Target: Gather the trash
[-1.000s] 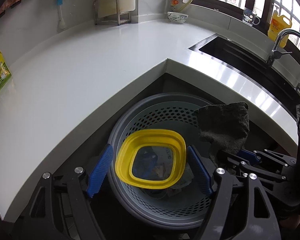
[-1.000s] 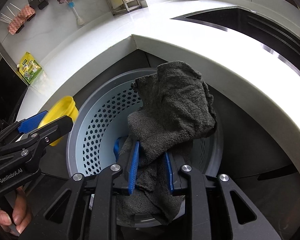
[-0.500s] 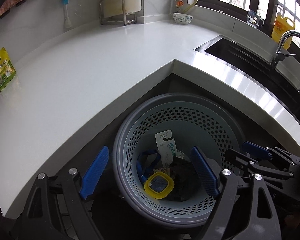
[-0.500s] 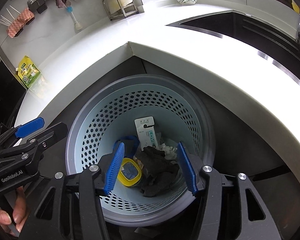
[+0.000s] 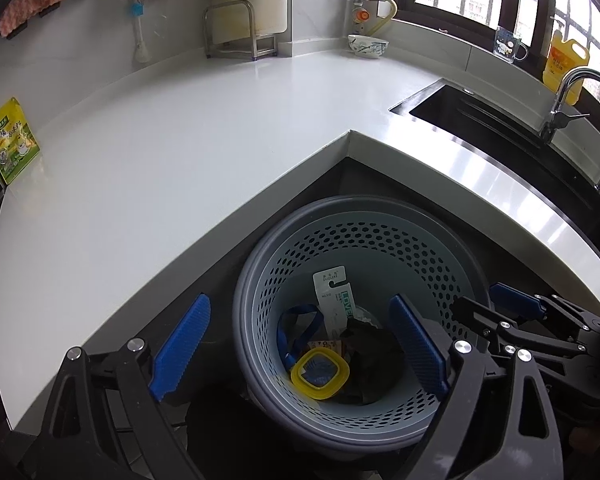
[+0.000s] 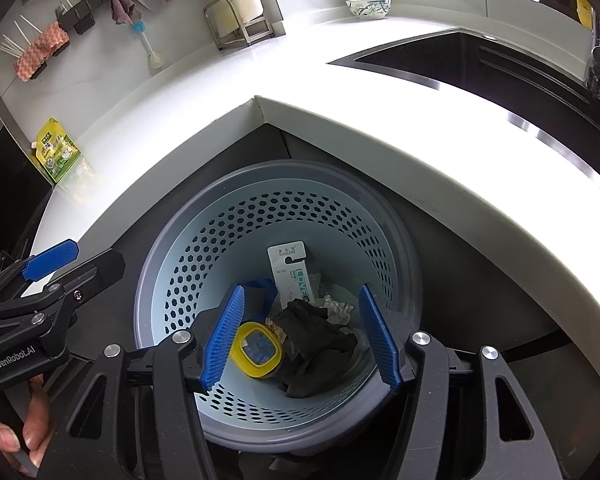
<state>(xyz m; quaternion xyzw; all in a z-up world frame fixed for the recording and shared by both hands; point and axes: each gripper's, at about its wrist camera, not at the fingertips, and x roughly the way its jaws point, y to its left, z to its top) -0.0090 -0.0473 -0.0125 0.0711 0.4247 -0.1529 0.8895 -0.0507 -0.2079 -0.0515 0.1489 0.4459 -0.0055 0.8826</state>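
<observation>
Hiding basket (image 6: 180, 264) floor: dark cloth (image 6: 320, 332); yellow lid (image 6: 256, 350); card (image 6: 296, 276) half-buried

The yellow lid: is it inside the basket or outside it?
Inside. The yellow lid lies at the bottom of the perforated basket, beside a dark cloth.

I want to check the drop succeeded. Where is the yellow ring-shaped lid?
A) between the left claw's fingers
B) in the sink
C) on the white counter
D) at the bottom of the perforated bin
D: the yellow ring-shaped lid lies at the bottom of the perforated bin, beside the dark cloth; both claws are empty.
</observation>
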